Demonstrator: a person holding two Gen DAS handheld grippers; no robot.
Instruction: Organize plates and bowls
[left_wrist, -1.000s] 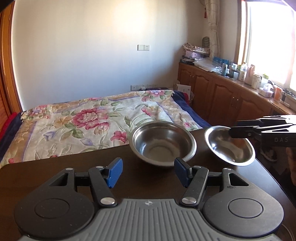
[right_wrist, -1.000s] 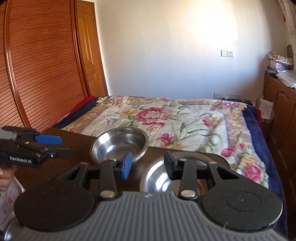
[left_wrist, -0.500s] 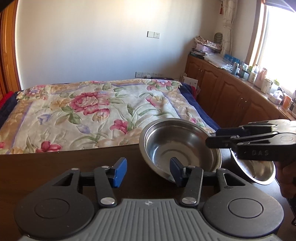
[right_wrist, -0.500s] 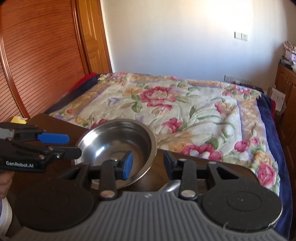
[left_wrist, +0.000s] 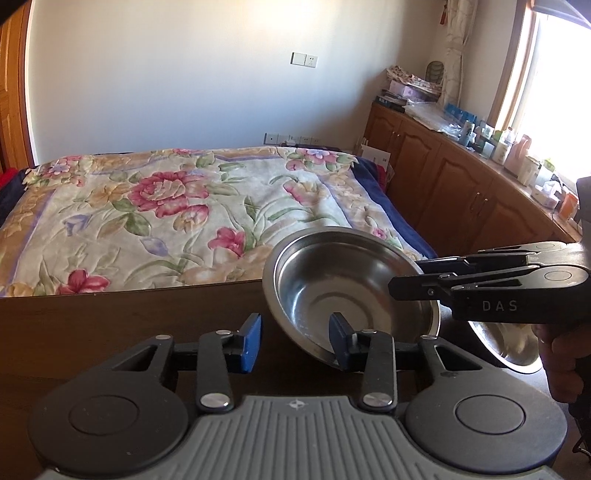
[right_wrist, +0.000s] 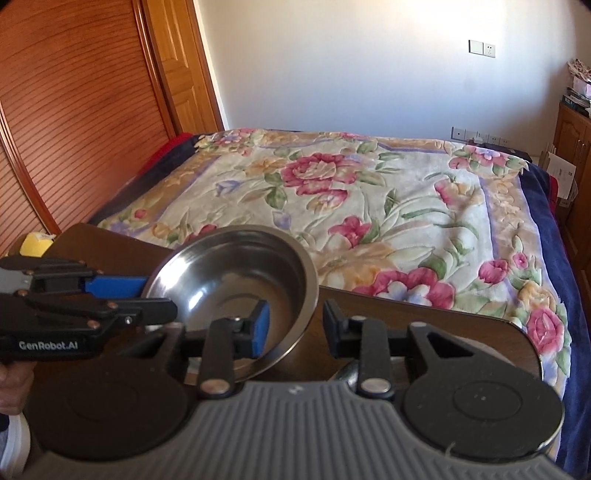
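Between the pads of the right claw (right_wrist: 295, 325), jaws wide apart, sits the near rim of the large steel bowl (right_wrist: 236, 280): left pad inside, right pad outside. Nothing is clamped yet.

Left claw (left_wrist: 295, 339) is also apart. Its right finger overlaps the same bowl's near rim and its left finger is out over bare tabletop (left_wrist: 110, 314).

Change over the last second: the bowl stood well ahead of both claws, and both have closed in on it from opposite sides. The right claw has shifted off the small steel bowl (left_wrist: 509, 347), which now lies just beside the big one, under the right tool.

Big bowl looks tilted here. Can't tell if it's lifted or if that's lens distortion.

My read: approach is done and a rim pinch comes next, likely the right claw. Thin, slick steel rim, so slip risk. Stacking hasn't started.
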